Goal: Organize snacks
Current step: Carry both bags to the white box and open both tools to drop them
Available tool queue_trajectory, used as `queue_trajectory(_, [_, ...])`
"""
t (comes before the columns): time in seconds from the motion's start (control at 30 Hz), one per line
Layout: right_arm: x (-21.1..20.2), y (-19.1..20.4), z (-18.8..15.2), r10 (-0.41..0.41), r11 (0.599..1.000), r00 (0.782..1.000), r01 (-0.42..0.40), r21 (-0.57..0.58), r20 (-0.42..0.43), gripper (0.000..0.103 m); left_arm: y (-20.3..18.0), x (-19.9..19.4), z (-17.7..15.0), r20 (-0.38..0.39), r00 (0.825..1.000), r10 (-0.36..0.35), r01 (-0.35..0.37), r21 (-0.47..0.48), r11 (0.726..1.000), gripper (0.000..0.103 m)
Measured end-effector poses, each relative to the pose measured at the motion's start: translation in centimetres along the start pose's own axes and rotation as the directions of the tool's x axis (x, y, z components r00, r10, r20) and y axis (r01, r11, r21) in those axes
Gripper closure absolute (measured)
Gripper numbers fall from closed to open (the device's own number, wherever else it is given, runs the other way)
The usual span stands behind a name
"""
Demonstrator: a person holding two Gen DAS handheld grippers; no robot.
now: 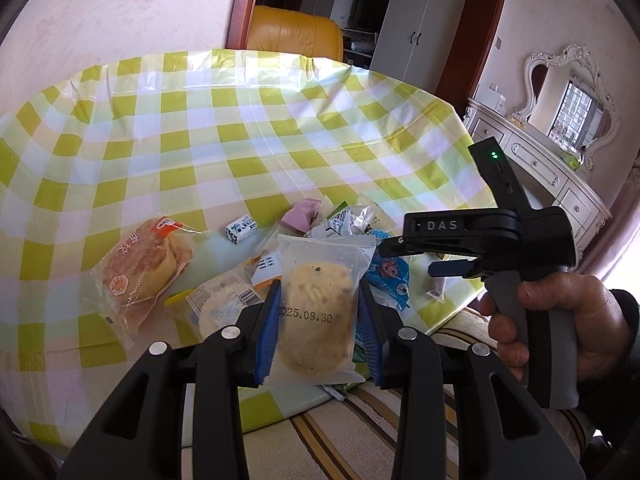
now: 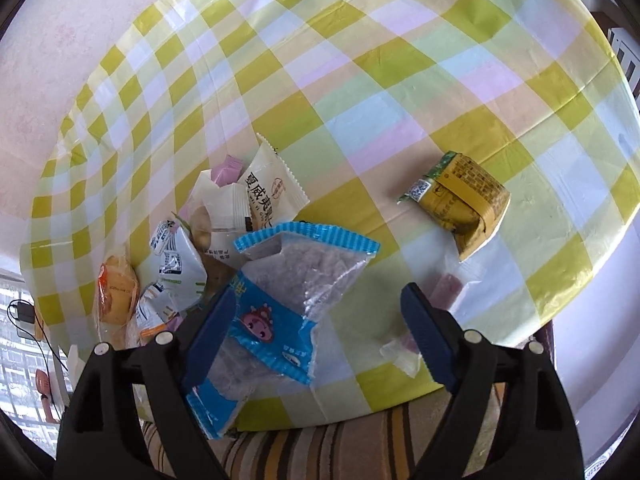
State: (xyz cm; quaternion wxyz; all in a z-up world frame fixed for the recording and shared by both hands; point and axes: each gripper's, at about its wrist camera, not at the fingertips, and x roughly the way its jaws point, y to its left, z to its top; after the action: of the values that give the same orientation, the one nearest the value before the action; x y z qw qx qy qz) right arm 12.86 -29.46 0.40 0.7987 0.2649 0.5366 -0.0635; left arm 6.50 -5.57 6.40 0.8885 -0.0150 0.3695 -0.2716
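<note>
Both views bright, daylit. Left wrist view: glare on the far edge of the tablecloth (image 1: 240, 76), window reflected in the mirror (image 1: 568, 104), hard white blowout at the right edge beside the hand (image 1: 560, 320). Right wrist view: daylight from a window (image 2: 20, 340) at lower left, soft sheen on the blue packet (image 2: 288, 280), faint shadows under the snacks. Strong fisheye bend, black vignette in corners. Centres sharp, the date on the cookie packet (image 1: 316, 300) is legible; edges soft and smeared
</note>
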Motion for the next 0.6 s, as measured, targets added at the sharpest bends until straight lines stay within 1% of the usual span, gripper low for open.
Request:
queue_trajectory(0.13, [1.4,1.8,0.4,-0.073,0.997,0.997,0.073,-0.013,0.002,0.019,0.0,-0.5,-0.3,0.012,1.000,-0.003,0.003,-0.018,1.000,0.068])
queue_trajectory(0.23, [2.1,2.9,-0.1,-0.130,0.989,0.991,0.133,-0.070,0.041,0.019,0.1,-0.9,-0.4,0.021,1.000,0.002,-0.002,-0.032,0.999,0.068])
queue_trajectory(0.3, [2.2,3.1,-0.3,-0.141,0.985,0.988,0.146,-0.088,0.063,0.019,0.1,-1.1,-0.5,0.025,1.000,0.002,-0.001,-0.036,0.999,0.068])
queue_trajectory(0.33, [2.4,3.2,-0.4,-0.138,0.984,0.988,0.144,-0.100,0.068,0.022,0.1,-1.1,-0.6,0.026,1.000,0.001,0.000,-0.037,0.999,0.068])
queue_trajectory(0.37, [2.3,3.3,-0.4,-0.140,0.982,0.987,0.149,-0.118,0.077,0.030,0.1,-1.1,-0.6,0.025,1.000,0.001,0.000,-0.038,0.999,0.068])
queue_trajectory(0.4, [2.2,3.4,-0.5,-0.145,0.979,0.986,0.156,-0.134,0.084,0.044,0.1,-1.1,-0.6,0.026,1.000,0.003,-0.002,-0.037,0.999,0.068])
queue_trajectory(0.43, [2.1,3.3,-0.5,-0.143,0.978,0.986,0.154,-0.140,0.086,0.045,0.1,-1.2,-0.5,0.027,1.000,0.003,-0.002,-0.039,0.999,0.068])
queue_trajectory(0.5, [1.9,3.1,-0.5,-0.121,0.979,0.989,0.133,-0.153,0.082,0.051,0.1,-1.2,-0.5,0.030,1.000,0.005,-0.004,-0.043,0.999,0.068])
queue_trajectory(0.6, [1.1,2.4,-0.5,-0.096,0.983,0.991,0.109,-0.145,0.095,0.053,0.0,-1.2,-0.4,0.029,0.999,0.013,-0.012,-0.045,0.999,0.068])
